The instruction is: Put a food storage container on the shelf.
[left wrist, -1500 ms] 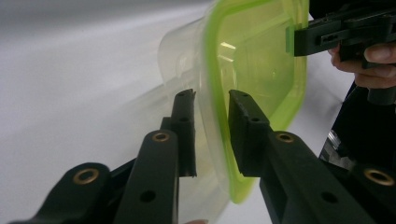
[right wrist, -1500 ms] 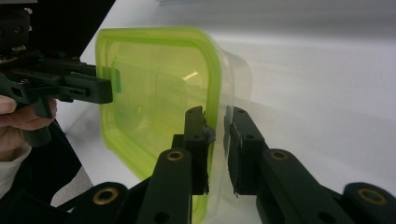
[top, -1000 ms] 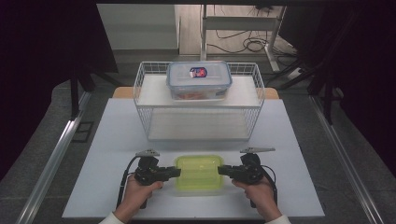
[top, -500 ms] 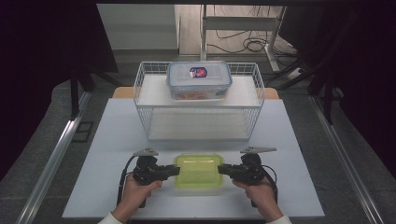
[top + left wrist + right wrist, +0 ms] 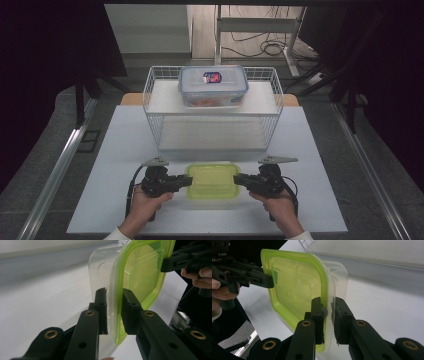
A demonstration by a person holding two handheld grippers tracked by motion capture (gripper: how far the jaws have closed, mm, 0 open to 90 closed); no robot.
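Two grips are made: we have the left gripper [image 5: 184, 181] and right gripper [image 5: 240, 180] clamped on the green-lidded container [image 5: 212, 181], low at the desk's [image 5: 125, 135] near edge; moving it to the wire basket [image 5: 150, 107] remains.

No text, brand or number can be read anywhere. The one printed mark is a small red, blue and white label [image 5: 212, 77] on the lid of the clear container [image 5: 213, 86] that sits on the upper shelf of the white wire basket [image 5: 150, 100]; its lettering is too small to make out.
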